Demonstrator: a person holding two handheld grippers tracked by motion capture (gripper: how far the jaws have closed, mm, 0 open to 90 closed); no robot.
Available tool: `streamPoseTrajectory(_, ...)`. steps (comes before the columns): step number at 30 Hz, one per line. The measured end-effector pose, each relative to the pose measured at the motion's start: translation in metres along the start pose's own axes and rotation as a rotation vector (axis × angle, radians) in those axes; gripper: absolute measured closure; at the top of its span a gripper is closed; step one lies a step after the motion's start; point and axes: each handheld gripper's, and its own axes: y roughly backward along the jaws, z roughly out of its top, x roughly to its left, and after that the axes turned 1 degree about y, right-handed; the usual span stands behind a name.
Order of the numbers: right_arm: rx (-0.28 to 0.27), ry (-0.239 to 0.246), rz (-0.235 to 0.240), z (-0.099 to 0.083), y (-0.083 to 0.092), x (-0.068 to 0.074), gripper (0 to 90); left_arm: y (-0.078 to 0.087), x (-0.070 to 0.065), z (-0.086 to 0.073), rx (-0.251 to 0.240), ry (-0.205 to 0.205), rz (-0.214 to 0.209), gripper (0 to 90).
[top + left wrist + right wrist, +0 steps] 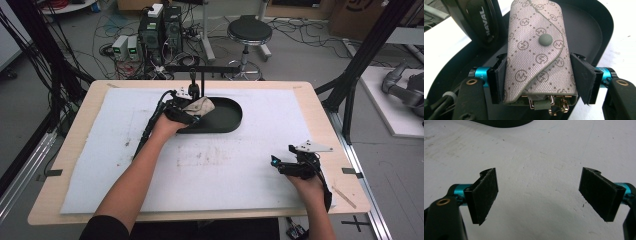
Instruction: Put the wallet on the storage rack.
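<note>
Nearest the person: 2 forearms, 2 grippers. The right gripper (286, 162) rests on the near right of the white mat (250, 145), well apart from the rest; jaws wide apart w/ nothing between, bare mat under them, plus a sliver of the tray edge at the far side in the right gripper view. Farther out, center-left, the left gripper (192, 111) is clamped on 1 key pouch (201, 105), both pads pressed to its sides, held over the near-left part of 1 black oval tray (227, 117). High view gives layout only: pouch reads as a small beige lump. The left gripper view adds detail: key pouch (537, 55) is grey-beige w/ monogram print, 1 round snap on the flap, gold metal hooks poking out at its near end, and 1 black object lettered HAVAL (482, 21) lying in the tray (589, 27) just left of the pouch. Far side, past the table: 1 round stool (249, 31), 2 PC towers (161, 30) on the floor
</note>
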Motion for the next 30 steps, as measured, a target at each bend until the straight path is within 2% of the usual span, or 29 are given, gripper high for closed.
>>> streamPoseTrajectory(9, 0.005, 0.003, 0.004, 0.001, -0.001, 0.002, 16.2, -0.019, 0.005, 0.001, 0.047, 0.0, -0.026, 35.2)
streamPoseTrajectory(12, 0.006, 0.002, 0.004, 0.001, -0.002, 0.001, 16.2, -0.027, 0.004, 0.002, 0.08, -0.012, -0.018, 35.0)
streamPoseTrajectory(15, 0.008, 0.004, 0.004, 0.0, -0.003, 0.0, 16.2, -0.033, 0.004, 0.002, 0.088, -0.01, -0.019, 34.9)
streamPoseTrajectory(19, 0.009, -0.002, 0.003, 0.0, -0.003, 0.0, 16.2, -0.041, 0.003, -0.002, 0.143, -0.025, -0.018, 34.5)
streamPoseTrajectory(21, 0.009, 0.001, 0.004, 0.0, -0.003, -0.001, 16.2, -0.042, 0.003, -0.002, 0.158, -0.019, -0.017, 33.6)
streamPoseTrajectory(30, 0.008, 0.003, 0.004, 0.0, -0.003, 0.0, 16.2, -0.036, 0.004, 0.001, 0.129, -0.006, 0.006, 28.4)
